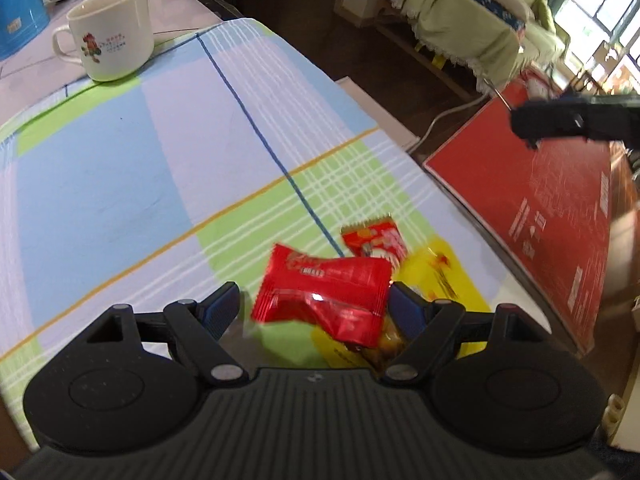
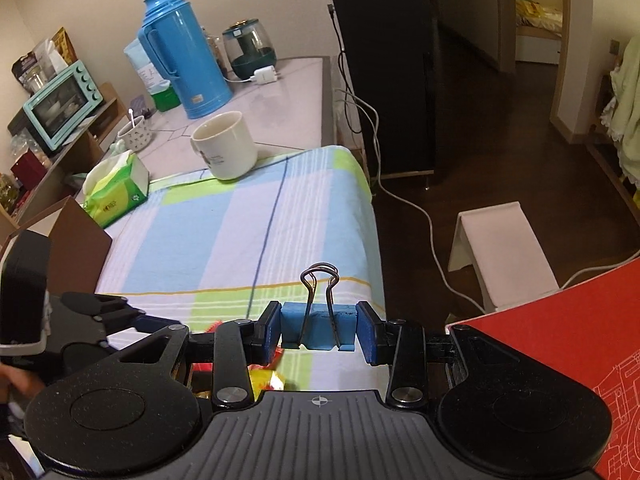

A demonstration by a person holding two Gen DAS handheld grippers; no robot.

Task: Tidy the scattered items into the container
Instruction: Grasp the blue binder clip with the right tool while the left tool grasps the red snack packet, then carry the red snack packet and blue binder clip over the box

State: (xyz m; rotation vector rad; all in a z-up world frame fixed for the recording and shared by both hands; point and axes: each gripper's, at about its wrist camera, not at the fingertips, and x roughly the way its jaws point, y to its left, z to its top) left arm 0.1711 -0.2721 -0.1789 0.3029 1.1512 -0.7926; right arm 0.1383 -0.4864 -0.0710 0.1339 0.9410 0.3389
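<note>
You work over the checked cloth [image 1: 168, 168], where the white mug [image 1: 110, 32], surely the container, stands far off at 11 o'clock in the left wrist view and is still empty as far as I can see. Your right gripper [image 2: 318, 330] is clamped on the blue binder clip [image 2: 318, 328] and holds it above the cloth, so I judge this step is the carry, and next you must bring it over the mug at 11 o'clock and release. Your left gripper [image 1: 316, 308] stands with its fingers apart around the red candy packet [image 1: 324, 292], which lies at 12 o'clock just ahead beside a smaller red wrapper [image 1: 374, 242] and a yellow wrapper [image 1: 440, 276]; it needs only to close.
</note>
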